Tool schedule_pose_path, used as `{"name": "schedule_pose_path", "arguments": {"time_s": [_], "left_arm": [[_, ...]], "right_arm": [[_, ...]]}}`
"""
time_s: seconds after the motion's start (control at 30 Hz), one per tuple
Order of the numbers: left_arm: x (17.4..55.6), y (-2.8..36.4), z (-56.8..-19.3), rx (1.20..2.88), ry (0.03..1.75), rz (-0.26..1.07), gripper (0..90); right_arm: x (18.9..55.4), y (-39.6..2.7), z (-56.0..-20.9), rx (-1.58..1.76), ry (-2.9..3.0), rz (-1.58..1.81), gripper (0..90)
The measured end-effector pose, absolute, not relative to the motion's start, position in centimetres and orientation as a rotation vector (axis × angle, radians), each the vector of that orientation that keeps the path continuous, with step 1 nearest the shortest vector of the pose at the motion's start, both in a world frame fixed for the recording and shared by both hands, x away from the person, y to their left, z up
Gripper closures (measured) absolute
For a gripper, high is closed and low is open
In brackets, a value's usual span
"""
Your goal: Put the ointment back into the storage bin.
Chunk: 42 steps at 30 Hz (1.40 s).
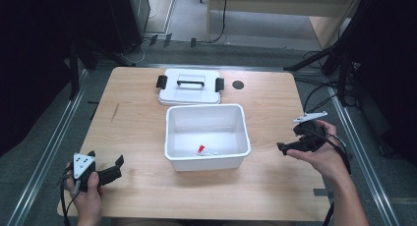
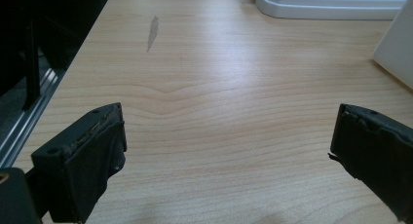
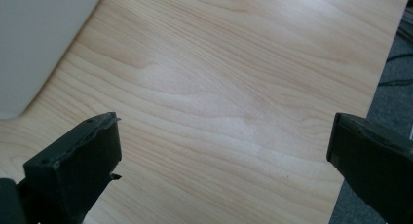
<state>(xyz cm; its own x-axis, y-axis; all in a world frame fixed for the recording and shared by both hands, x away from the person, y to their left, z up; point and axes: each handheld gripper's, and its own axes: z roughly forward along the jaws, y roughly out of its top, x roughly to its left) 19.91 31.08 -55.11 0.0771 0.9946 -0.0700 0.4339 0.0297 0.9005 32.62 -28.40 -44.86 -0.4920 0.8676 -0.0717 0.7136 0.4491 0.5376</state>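
Observation:
A white plastic bin (image 1: 207,136) stands open at the middle of the wooden table (image 1: 137,132). Inside it lies a small tube with a red cap (image 1: 207,150). The bin's white lid (image 1: 189,87), with a black handle and black side latches, lies flat behind the bin. My left gripper (image 1: 105,166) rests near the front left corner, open, with bare wood between its jaws (image 2: 229,151). My right gripper (image 1: 290,140) is held right of the bin, open and holding nothing (image 3: 224,151). A corner of the bin (image 3: 39,44) lies at the upper left of the right gripper view.
A dark round hole (image 1: 238,85) sits in the table right of the lid. A grey scuff (image 2: 152,32) marks the wood at the left. Metal rails run along both table sides, with cables on the floor at the right. The bin's side (image 2: 397,53) edges the left gripper view.

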Motion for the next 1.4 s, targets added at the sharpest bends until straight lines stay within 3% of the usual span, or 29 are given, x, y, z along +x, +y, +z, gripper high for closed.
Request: {"name": "schedule_pose_path", "arguments": {"time_s": [0.7, 1.4], "left_arm": [[19.9, 31.0, -55.1, 1.533, 1.480, 0.861, 0.1], [19.9, 31.0, -55.1, 1.534, 1.479, 0.863, 0.1]], "right_arm": [[28.4, -33.2, -51.6, 1.512, 2.073, 0.913, 0.0], [24.2, -35.7, -53.9, 1.486, 1.946, 0.994, 0.0]]}}
